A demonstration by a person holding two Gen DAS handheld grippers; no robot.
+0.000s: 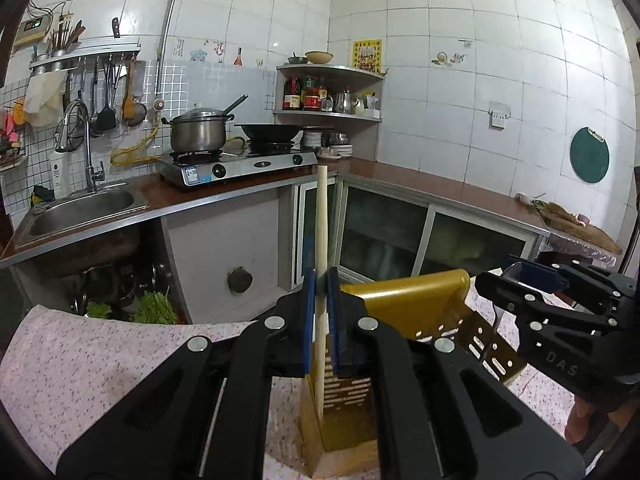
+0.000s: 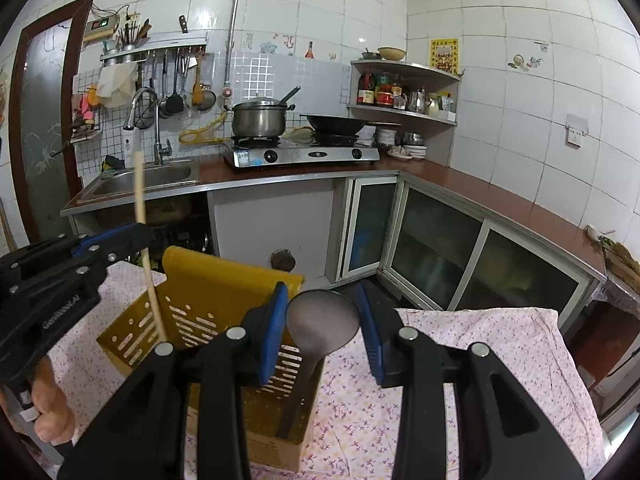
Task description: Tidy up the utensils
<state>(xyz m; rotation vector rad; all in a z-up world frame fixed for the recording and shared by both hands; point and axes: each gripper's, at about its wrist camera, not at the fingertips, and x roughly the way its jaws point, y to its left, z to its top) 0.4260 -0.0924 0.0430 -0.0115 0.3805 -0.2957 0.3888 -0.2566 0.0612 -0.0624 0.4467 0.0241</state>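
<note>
A yellow slotted utensil holder [image 1: 420, 296] [image 2: 224, 280] stands on the floral-cloth table [image 1: 80, 360] [image 2: 480, 360]. My left gripper [image 1: 321, 280] is shut on a pale wooden stick [image 1: 322, 216], which stands upright with its lower end inside the holder. From the right wrist view the same stick [image 2: 149, 276] rises from the holder's left side, held by the left gripper [image 2: 140, 236]. My right gripper [image 2: 322, 292] is shut on the round bowl of a metal spoon [image 2: 324, 320], whose handle reaches down into the holder. The right gripper [image 1: 520, 270] also shows at the right edge.
Beyond the table run an L-shaped brown counter [image 2: 480, 192] with a sink [image 1: 80, 212], a gas stove [image 2: 300, 156] carrying a pot and a wok, and glass cabinet doors [image 2: 436, 248]. Utensils hang on a wall rack [image 1: 104, 92]. A hand [image 2: 52, 412] grips the left tool.
</note>
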